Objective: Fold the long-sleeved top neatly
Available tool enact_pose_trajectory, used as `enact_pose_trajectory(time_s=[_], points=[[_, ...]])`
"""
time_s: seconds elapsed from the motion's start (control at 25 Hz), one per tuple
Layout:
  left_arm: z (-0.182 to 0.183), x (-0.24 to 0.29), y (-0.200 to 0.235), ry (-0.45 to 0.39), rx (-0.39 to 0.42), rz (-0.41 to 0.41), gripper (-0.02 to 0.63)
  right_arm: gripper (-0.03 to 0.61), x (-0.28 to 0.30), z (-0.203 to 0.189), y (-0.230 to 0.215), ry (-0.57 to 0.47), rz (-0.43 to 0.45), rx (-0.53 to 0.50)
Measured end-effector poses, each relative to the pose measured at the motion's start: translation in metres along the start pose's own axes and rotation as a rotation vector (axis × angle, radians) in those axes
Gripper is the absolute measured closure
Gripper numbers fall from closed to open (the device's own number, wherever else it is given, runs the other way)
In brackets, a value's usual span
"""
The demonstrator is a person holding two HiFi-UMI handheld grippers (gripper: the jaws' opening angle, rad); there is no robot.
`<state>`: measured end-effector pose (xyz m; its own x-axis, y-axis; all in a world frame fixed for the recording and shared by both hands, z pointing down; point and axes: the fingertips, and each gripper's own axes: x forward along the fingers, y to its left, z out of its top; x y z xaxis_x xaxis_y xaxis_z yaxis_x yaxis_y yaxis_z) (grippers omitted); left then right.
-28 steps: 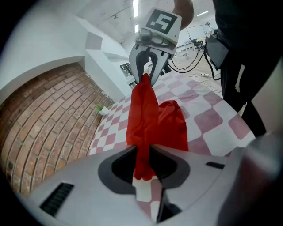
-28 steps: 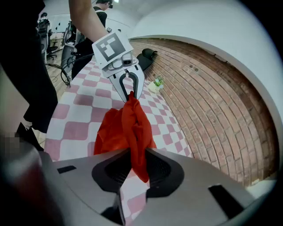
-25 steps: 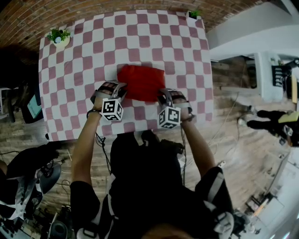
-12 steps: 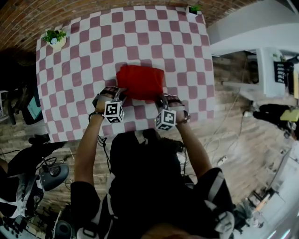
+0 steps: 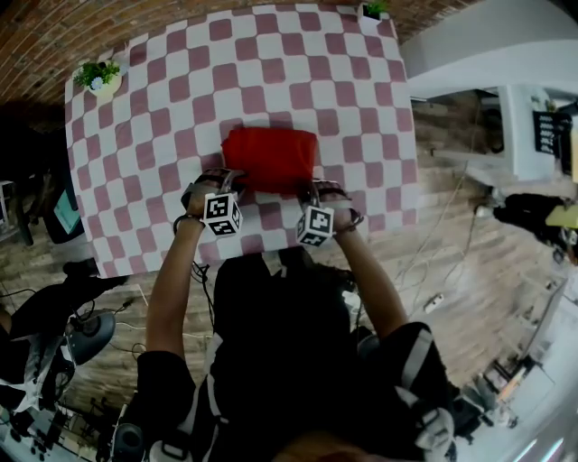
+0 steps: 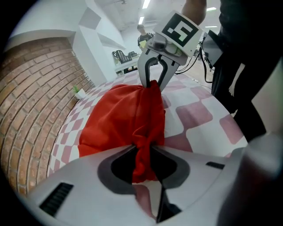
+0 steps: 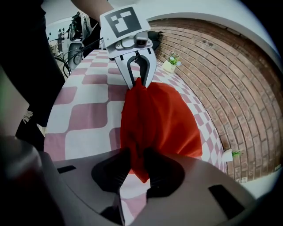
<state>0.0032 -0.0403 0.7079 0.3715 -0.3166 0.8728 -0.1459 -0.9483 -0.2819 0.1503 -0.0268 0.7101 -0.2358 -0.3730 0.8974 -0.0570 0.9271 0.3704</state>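
Note:
A red long-sleeved top [image 5: 269, 159], folded into a compact rectangle, lies on the checkered tablecloth [image 5: 172, 108] near the front edge. My left gripper [image 5: 228, 183] is shut on the near left corner of the top. My right gripper [image 5: 312, 191] is shut on its near right corner. In the left gripper view, bunched red cloth [image 6: 142, 152] is pinched between the jaws, and the right gripper [image 6: 152, 78] grips the far end. In the right gripper view, the top [image 7: 161, 119] runs from my jaws to the left gripper [image 7: 139, 76]. Both held corners are low over the table.
A small potted plant [image 5: 97, 76] stands at the table's far left corner, and another [image 5: 372, 11] at the far right. A brick wall runs behind the table. The person's body is at the front edge. White furniture [image 5: 515, 135] stands on the floor to the right.
Both grippers have sunk toward the tablecloth with the near edge of the red top still in them. The right gripper has drawn slightly closer to the left one.

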Motion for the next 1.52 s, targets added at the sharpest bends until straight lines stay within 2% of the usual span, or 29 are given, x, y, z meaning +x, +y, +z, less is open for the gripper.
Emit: enact_pose_trajectory(time_s=[0.28, 0.52, 0.68, 0.88, 1.0, 1.12, 1.24, 1.36, 1.52], points=[[0.002, -0.003, -0.002, 0.005, -0.032, 0.059, 0.531, 0.47, 0.001, 0.0, 0.008, -0.004, 0.022, 0.046], [0.009, -0.027, 0.002, -0.058, -0.267, 0.029, 0.453, 0.421, -0.021, 0.011, 0.0, -0.053, -0.012, 0.135], [0.02, -0.062, 0.007, -0.144, -0.379, 0.067, 0.449, 0.416, -0.057, 0.022, -0.015, -0.163, -0.021, 0.312], [0.044, -0.119, 0.031, -0.321, -0.545, 0.181, 0.451, 0.419, -0.121, 0.049, -0.063, -0.387, -0.093, 0.61], [0.068, -0.168, 0.06, -0.447, -0.619, 0.324, 0.513, 0.464, -0.163, 0.059, -0.098, -0.52, -0.157, 0.774], [0.092, -0.226, 0.091, -0.592, -0.712, 0.482, 0.568, 0.496, -0.198, 0.061, -0.129, -0.607, -0.229, 0.864], [0.112, -0.276, 0.109, -0.704, -0.797, 0.595, 0.592, 0.516, -0.233, 0.059, -0.154, -0.686, -0.3, 0.947], [0.125, -0.317, 0.115, -0.753, -0.861, 0.688, 0.601, 0.537, -0.268, 0.053, -0.169, -0.736, -0.37, 0.987], [0.122, -0.348, 0.107, -0.749, -0.901, 0.791, 0.603, 0.558, -0.311, 0.049, -0.174, -0.792, -0.443, 1.019]])
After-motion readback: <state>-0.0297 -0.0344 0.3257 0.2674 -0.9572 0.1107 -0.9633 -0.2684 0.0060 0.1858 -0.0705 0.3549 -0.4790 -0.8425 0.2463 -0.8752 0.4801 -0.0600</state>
